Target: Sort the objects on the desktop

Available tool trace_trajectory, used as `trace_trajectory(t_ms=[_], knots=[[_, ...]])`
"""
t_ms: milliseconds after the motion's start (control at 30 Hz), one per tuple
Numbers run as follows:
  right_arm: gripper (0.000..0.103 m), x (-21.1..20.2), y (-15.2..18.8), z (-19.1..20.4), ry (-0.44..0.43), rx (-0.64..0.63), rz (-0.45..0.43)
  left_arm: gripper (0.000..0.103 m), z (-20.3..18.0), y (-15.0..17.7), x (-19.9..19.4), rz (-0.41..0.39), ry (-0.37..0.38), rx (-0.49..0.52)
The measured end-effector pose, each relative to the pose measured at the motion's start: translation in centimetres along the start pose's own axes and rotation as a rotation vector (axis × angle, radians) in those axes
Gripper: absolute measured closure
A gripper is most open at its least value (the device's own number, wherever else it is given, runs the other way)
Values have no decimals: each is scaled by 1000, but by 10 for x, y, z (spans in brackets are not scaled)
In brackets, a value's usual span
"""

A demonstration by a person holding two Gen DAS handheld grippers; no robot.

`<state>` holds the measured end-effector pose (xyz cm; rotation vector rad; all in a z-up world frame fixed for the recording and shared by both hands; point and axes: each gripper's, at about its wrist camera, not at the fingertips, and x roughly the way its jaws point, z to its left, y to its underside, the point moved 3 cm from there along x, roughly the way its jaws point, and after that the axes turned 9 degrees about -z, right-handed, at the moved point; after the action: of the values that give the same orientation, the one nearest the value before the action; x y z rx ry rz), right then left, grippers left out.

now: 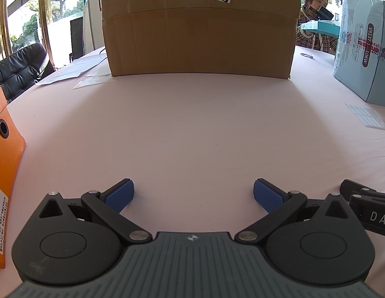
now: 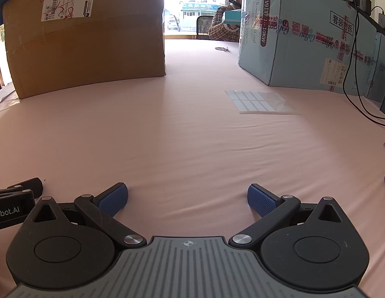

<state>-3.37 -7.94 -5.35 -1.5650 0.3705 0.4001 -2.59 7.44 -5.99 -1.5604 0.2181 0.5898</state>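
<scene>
The pink table [image 2: 192,136] filled both views, and on it, going by size, stood the brown cardboard box [image 1: 200,37] straight ahead of the left claw, the pale blue carton [image 2: 304,39] off to the right, the orange box [image 1: 6,164] at the left claw's near left, loose papers [image 1: 76,70] by the brown box, and a sheet of clear stickers [image 2: 260,101] lying flat just in front of the blue carton. The left claw [image 1: 193,196] and the right claw [image 2: 187,200] sat low over the table side by side, each with its blue pads spread wide and nothing between them, so no sorting step looked begun; this read as the start, with both tools waiting. The nearest loose things to sort were the sticker sheet, well ahead and to the right of the right claw, and a small metal ring [image 2: 222,48] far back between the boxes; the next move likely called for a forward reach with the right claw and a careful low pinch, since a flat sheet gives the pads little edge. As for writing, the blue carton showed "V9137" and "10KW" on a dark oval, the brown box carried a white shipping label with a barcode and red scribble, its small print unreadable, and the tools' bodies showed "Robot.AI" and "DA"
</scene>
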Motion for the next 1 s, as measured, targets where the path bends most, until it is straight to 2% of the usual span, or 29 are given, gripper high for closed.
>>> trace_trajectory(t_ms=[267, 467, 633, 1000], knots=[[0, 1, -1, 4, 12, 1, -2, 0, -3, -1, 0, 0, -17, 6], [0, 0, -1, 17, 86, 5, -10, 0, -4, -1, 2, 2, -30, -9], [0, 0, 0, 11, 63, 47, -4, 0, -2, -1, 1, 2, -25, -17], [0, -2, 0, 12, 65, 42, -6, 0, -3, -1, 2, 2, -26, -11]])
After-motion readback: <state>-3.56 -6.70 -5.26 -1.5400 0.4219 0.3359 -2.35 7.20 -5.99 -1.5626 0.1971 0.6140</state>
